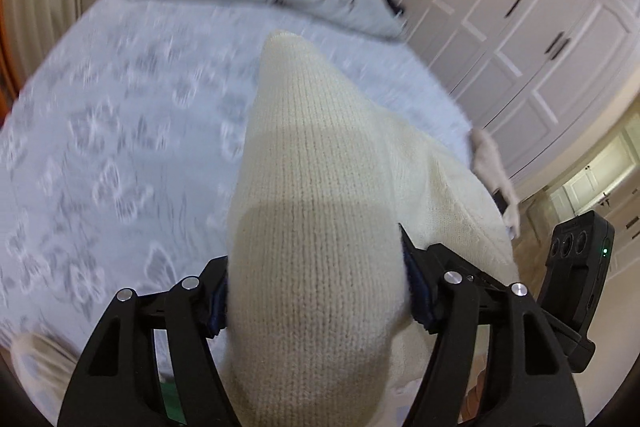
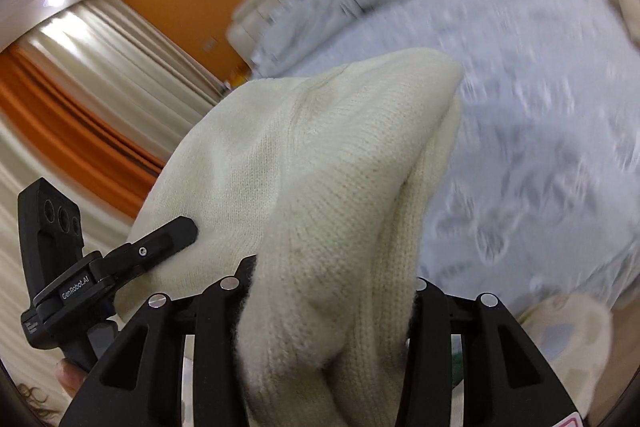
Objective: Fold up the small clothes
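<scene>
White wardrobe [image 1: 532, 39] left view, curtains [image 2: 92, 67] right.

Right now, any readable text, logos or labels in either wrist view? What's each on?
"GenRobot.AI": white print on the black clamp of the left gripper, seen in the right wrist view.
Small white print lower on that same device: too small to read.
Pink-edged sticker at the bottom edge: cut off, unreadable.
Left wrist view: no text visible.

Your right gripper [image 2: 332, 291] clamps its black fingers [image 2: 430, 311] on the cream knitted garment [image 2: 320, 155], above the pale-blue patterned bed [image 2: 540, 87].
</scene>
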Motion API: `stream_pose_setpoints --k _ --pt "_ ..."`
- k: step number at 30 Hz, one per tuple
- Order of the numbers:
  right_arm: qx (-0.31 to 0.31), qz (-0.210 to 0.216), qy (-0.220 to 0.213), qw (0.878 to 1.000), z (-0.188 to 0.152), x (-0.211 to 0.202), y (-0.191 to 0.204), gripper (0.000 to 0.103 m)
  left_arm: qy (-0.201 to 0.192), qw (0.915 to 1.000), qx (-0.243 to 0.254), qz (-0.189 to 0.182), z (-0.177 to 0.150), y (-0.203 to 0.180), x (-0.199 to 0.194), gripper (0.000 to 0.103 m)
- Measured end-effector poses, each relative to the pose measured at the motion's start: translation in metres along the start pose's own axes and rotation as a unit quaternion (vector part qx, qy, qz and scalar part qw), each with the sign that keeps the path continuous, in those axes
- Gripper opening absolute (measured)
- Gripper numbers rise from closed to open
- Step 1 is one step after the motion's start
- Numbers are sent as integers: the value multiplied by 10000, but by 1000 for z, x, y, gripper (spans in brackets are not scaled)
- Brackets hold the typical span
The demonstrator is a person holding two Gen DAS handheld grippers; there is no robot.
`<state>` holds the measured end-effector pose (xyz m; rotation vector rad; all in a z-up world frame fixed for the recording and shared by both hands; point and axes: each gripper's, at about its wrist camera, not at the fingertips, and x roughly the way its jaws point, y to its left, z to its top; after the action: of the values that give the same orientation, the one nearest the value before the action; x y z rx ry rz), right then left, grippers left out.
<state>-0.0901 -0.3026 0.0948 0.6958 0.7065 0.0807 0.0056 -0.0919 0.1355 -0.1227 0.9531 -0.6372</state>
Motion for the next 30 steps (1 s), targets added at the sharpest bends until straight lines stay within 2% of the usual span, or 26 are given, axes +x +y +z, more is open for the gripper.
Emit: stream_pose_setpoints --k 7,14,23,30 --pt "-629 228 -763 9948 22 -47 56 40 -821 9960 328 -162 20 -23 -66 67" --pt "-1279 459 -1266 9826 38 -70 113 40 -1545 9866 439 -286 35 -18 -123 67" --pt "-2065 876 -1687 9598 50 -73 195 40 -2601 9633 590 -310 51 16 -196 67" --pt "-2488 1157 -1878 9431 57 -60 250 40 -3187 9454 633 -241 60 51 -236 67"
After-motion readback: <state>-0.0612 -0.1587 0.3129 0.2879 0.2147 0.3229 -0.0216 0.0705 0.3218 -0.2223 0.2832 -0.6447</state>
